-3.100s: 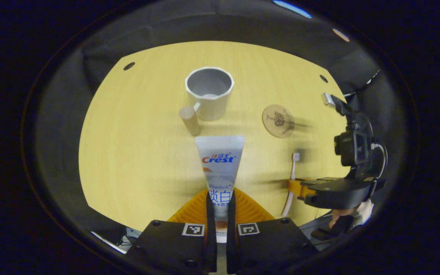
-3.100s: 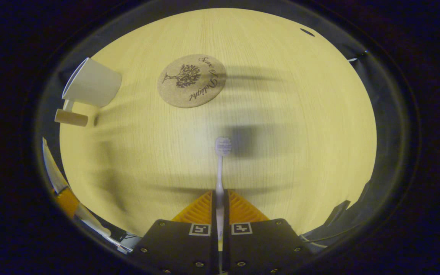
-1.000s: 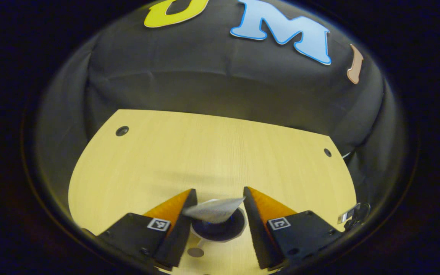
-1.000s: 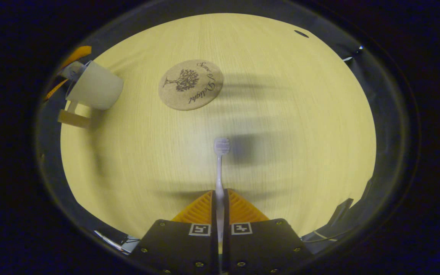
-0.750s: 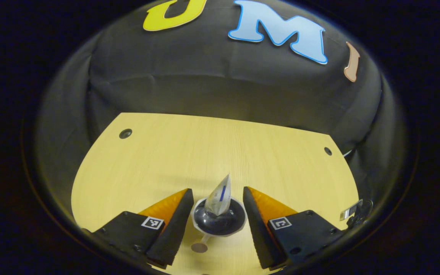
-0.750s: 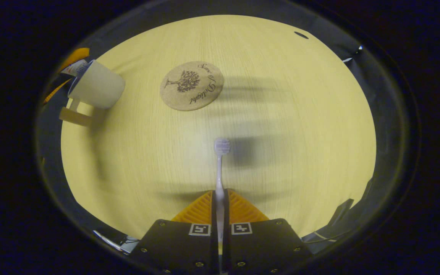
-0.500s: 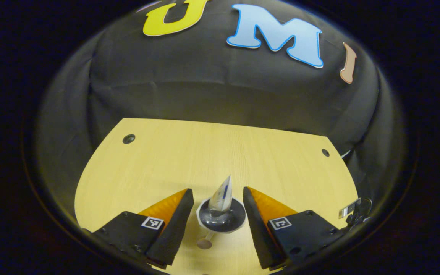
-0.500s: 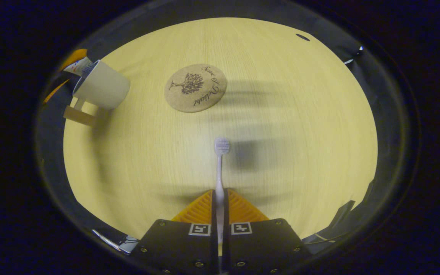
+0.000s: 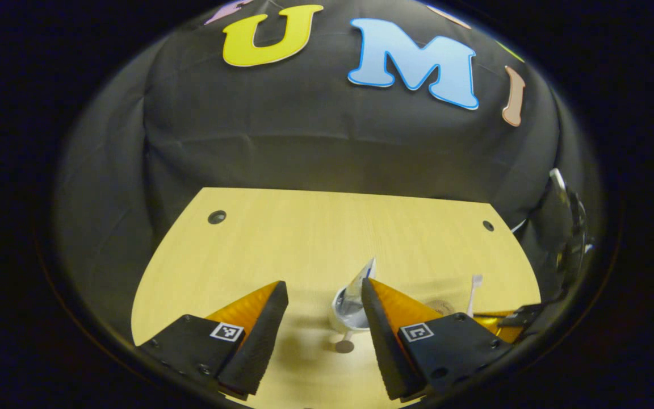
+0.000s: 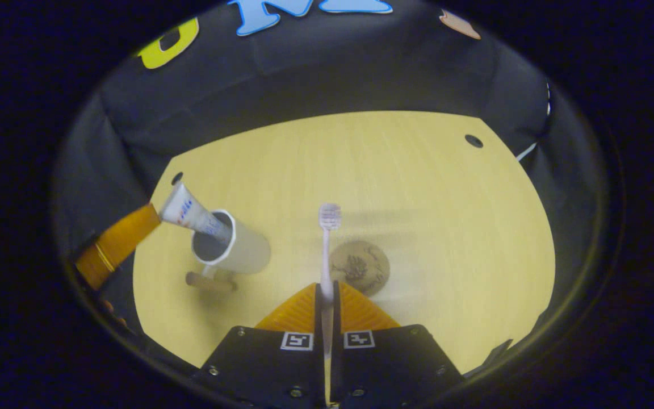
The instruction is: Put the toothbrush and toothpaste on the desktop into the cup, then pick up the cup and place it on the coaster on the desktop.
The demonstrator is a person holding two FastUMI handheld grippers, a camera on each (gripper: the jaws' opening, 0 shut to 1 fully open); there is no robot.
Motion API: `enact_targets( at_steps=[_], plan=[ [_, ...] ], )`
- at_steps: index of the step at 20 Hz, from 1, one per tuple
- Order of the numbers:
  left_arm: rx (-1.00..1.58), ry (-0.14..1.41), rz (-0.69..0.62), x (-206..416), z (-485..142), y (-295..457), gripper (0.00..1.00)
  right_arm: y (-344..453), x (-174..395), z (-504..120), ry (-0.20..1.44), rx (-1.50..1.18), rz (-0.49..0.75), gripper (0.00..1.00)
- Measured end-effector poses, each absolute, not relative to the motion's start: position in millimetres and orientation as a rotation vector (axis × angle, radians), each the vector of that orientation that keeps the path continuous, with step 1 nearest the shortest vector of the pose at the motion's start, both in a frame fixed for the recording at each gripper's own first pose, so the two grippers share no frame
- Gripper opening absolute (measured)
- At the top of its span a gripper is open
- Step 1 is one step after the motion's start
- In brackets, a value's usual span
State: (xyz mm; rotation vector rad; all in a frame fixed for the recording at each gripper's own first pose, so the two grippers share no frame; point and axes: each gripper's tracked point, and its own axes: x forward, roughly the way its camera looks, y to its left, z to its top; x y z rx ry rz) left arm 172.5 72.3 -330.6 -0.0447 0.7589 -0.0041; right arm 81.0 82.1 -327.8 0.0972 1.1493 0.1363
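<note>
A white cup (image 10: 242,250) with a wooden handle (image 10: 209,282) stands on the desk. The toothpaste tube (image 10: 189,213) rests inside it, leaning out over the rim. In the left gripper view the cup (image 9: 345,311) and the toothpaste tube (image 9: 361,277) sit just behind one finger. My left gripper (image 9: 322,284) is open with nothing between its fingers. My right gripper (image 10: 327,287) is shut on the white toothbrush (image 10: 328,227), whose head points forward above the desk. The round cork coaster (image 10: 359,266) lies just right of the toothbrush, near the cup.
The wooden desk (image 10: 418,182) ends at the black cloth wall behind. Small round holes (image 10: 473,140) mark its far corners. The other gripper's finger (image 10: 116,245) hangs left of the cup. In the left gripper view the toothbrush (image 9: 474,291) shows at the right.
The left gripper has let the toothpaste drop into the cup and drawn away to the cup's left. The right gripper has tilted up and come closer to the cup, still holding the toothbrush.
</note>
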Motion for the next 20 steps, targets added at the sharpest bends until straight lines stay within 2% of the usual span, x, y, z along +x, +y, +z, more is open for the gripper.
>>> enact_targets(
  at_steps=[8,9,10,20],
  plan=[
    [-0.030,0.748,0.068,134.4,-312.0,133.0,0.85,96.5,130.5,-238.1,0.985,0.130,0.202,0.05],
    [-0.031,0.751,0.079,129.0,-311.4,142.1,0.79,94.7,134.7,-226.2,0.961,0.134,0.205,0.05],
    [-0.034,0.756,0.092,123.7,-312.0,149.7,0.79,91.7,134.8,-217.1,0.940,0.141,0.206,0.05],
    [-0.061,0.811,0.178,66.5,-321.5,207.5,0.79,93.7,131.5,-224.0,0.800,0.088,0.176,0.05]
  ],
)
